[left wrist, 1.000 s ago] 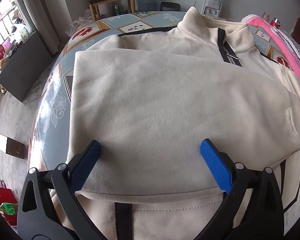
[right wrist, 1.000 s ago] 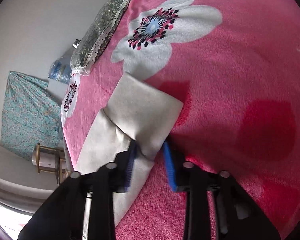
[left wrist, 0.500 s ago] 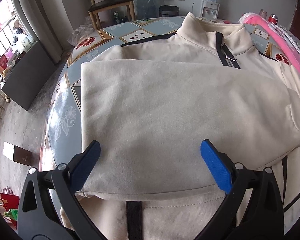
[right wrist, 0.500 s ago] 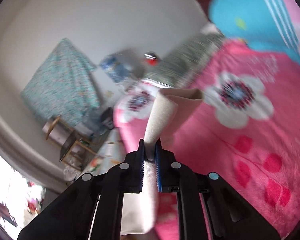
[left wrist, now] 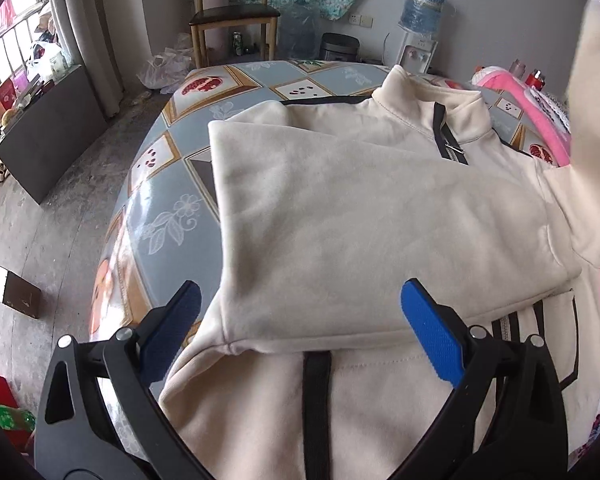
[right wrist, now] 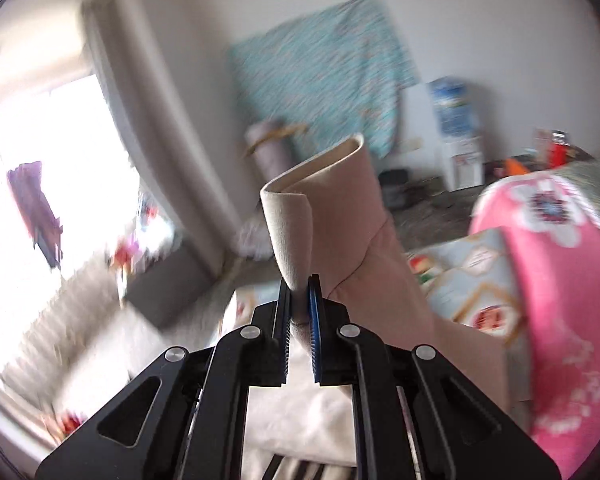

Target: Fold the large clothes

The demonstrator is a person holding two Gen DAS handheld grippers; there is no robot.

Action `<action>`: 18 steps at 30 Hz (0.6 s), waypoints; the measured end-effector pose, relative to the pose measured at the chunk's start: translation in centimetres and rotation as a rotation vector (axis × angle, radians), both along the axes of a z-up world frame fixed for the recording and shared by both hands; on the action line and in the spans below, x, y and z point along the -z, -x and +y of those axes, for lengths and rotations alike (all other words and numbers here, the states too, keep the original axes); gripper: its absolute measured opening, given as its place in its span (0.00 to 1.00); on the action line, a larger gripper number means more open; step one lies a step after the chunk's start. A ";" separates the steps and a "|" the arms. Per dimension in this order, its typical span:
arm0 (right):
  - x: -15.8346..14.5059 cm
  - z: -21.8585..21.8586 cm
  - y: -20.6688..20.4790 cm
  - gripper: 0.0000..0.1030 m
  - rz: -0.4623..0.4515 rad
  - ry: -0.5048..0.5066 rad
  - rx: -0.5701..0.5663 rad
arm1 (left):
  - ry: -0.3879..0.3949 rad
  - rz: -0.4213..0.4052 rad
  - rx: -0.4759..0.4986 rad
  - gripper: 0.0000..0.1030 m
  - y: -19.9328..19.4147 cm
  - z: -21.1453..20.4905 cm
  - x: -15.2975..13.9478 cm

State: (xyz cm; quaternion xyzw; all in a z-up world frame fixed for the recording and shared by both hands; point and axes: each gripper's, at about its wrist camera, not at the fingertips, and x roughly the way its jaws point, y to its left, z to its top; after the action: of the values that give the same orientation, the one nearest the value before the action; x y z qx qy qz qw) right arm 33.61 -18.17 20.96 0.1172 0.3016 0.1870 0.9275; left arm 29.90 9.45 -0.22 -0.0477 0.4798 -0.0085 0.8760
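Sweatshirt (left wrist: 380,216), cream with black trim, lay spread over the patterned surface (left wrist: 168,208) in the left wrist view, one sleeve folded flat across its chest. Collar (left wrist: 432,92) and zip placket sat toward 1 o'clock; hem with a black stripe ran out toward 6 o'clock. Left hand-held gripper (left wrist: 300,320) hung released over the hem side of the folded sleeve, blue pads spread wide at 7 and 5 o'clock, nothing between them. Lifted sleeve (left wrist: 592,128) rose along the frame edge at 3 o'clock. Pink blanket (left wrist: 540,120) lay just beyond the garment at 2 o'clock. Wooden chair (left wrist: 232,12) stood at 12 o'clock, water dispenser (left wrist: 420,24) at 1 o'clock, dark cabinet (left wrist: 48,128) at 9 o'clock, small box (left wrist: 10,288) on the floor at 8 o'clock.

Right wrist view, blurred: right hand-held gripper (right wrist: 300,312) was clenched on the sleeve cuff (right wrist: 324,200), which stood up from the jaws toward 12 o'clock, its open end uppermost. Sleeve fabric trailed down toward 5 o'clock. Pink blanket (right wrist: 560,300) filled 3 to 4 o'clock; patterned surface (right wrist: 472,276) showed beside it. Teal cloth (right wrist: 320,76) hung on the wall at 12 o'clock; bright window (right wrist: 40,184) at 9 o'clock.
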 end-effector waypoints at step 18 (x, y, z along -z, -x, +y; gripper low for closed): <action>15.7 4.6 2.5 0.56 0.331 -0.019 -0.250 | 0.142 -0.091 0.061 0.78 0.7 1.8 -2.1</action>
State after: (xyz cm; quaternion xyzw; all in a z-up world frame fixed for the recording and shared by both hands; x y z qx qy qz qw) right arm 31.16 -13.52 5.24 0.1169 0.4605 0.2816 0.8336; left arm 29.19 11.21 1.85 -0.0946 0.4391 -0.0714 0.8906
